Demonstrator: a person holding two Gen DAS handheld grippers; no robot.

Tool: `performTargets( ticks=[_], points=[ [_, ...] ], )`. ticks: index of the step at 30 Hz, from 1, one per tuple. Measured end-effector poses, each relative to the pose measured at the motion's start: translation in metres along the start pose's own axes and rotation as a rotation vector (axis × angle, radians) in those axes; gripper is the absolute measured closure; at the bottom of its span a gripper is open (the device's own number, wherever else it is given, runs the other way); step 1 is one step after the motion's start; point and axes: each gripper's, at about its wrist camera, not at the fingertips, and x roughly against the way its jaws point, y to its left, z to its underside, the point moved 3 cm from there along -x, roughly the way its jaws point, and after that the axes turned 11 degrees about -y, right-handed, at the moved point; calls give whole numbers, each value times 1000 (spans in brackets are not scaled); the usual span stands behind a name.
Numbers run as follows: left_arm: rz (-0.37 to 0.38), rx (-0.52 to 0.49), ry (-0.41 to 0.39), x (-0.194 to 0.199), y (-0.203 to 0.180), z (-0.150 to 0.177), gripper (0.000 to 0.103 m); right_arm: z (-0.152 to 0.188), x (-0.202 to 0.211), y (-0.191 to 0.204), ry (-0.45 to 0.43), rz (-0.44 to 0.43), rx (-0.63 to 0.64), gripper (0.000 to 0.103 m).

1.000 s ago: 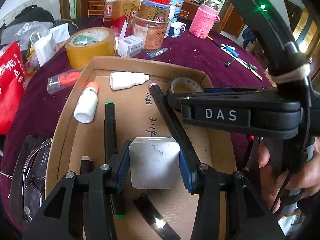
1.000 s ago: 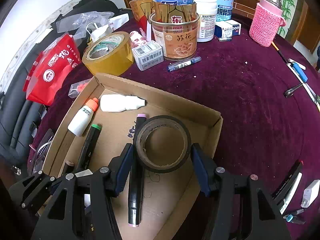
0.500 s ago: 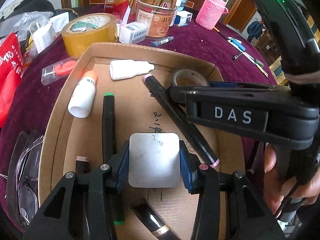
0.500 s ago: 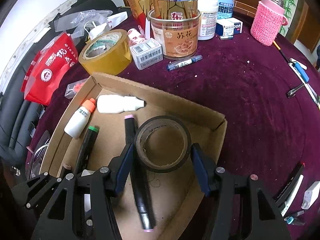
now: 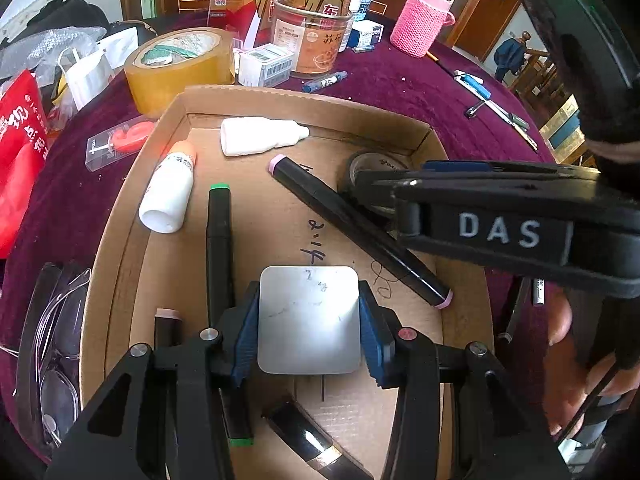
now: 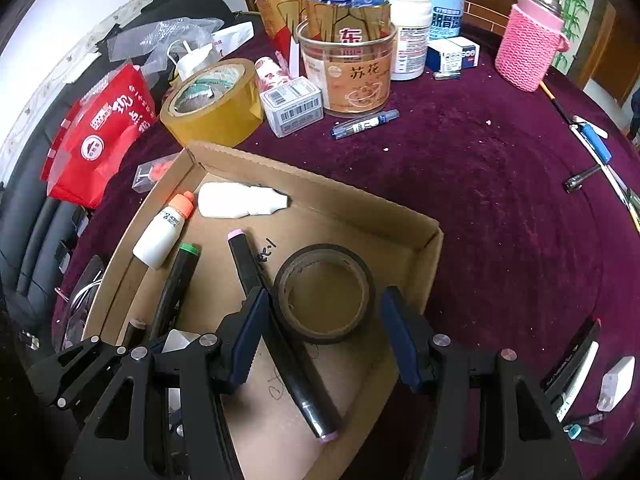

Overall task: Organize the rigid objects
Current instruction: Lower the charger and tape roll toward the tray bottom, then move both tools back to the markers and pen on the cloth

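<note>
Counter draped in maroon velvet cloth (image 6: 500,208); a shallow brown cardboard tray (image 5: 120,232) sits on it, holding most of the small items.

Left edge, outside the tray: red printed plastic bag (image 6: 100,128), clear-framed spectacles (image 5: 52,340), a small clear plastic case with an orange item inside (image 5: 118,142). Behind the tray's far left corner, a wide roll of tan packing tape (image 5: 180,64).

Inside the tray, left side: white plastic bottle with orange cap (image 5: 168,194) lying flat beside the left wall; next to it a black marker with green ends (image 5: 220,264), roughly parallel to that wall. A white squeeze bottle (image 5: 260,136) lies along the far wall.

Tray centre: left gripper (image 5: 308,320), jaws closed on a flat silver-white square plate with rounded corners (image 5: 310,320), held over the tray floor. Whether the plate touches the cardboard cannot be told.

Right of centre: black marker with pink ends (image 6: 280,336) lies diagonally across the tray floor, passing under the right gripper's left finger. Right gripper (image 6: 324,328), jaws open, straddling a dark roll of tape (image 6: 324,292) lying flat in the tray's right corner; a gap shows at the right finger, while contact at the left cannot be told.

Beyond the tray: clear jar with tan label (image 6: 348,64), white barcode box (image 6: 292,106), blue pen (image 6: 364,124). Far right: pink knitted sleeve on a bottle (image 6: 528,48).
</note>
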Motion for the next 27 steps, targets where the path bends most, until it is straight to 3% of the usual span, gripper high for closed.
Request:
performTargets(
  ticks=[3,6,17,27],
  points=[
    [6,18,-15,4,1,1,56,1,9,-2,-19,0,-10,50],
    [17,27,-34,11,1,0,44,0,19,-4,-42,-5,-20,50],
    [24,3,-108,40,-26,0,43,14,58,-33,-99,-26,-114,49],
    [74,-81,-158,62,-88,2,43,56,113,-95,-153,-4,-228,49]
  ],
)
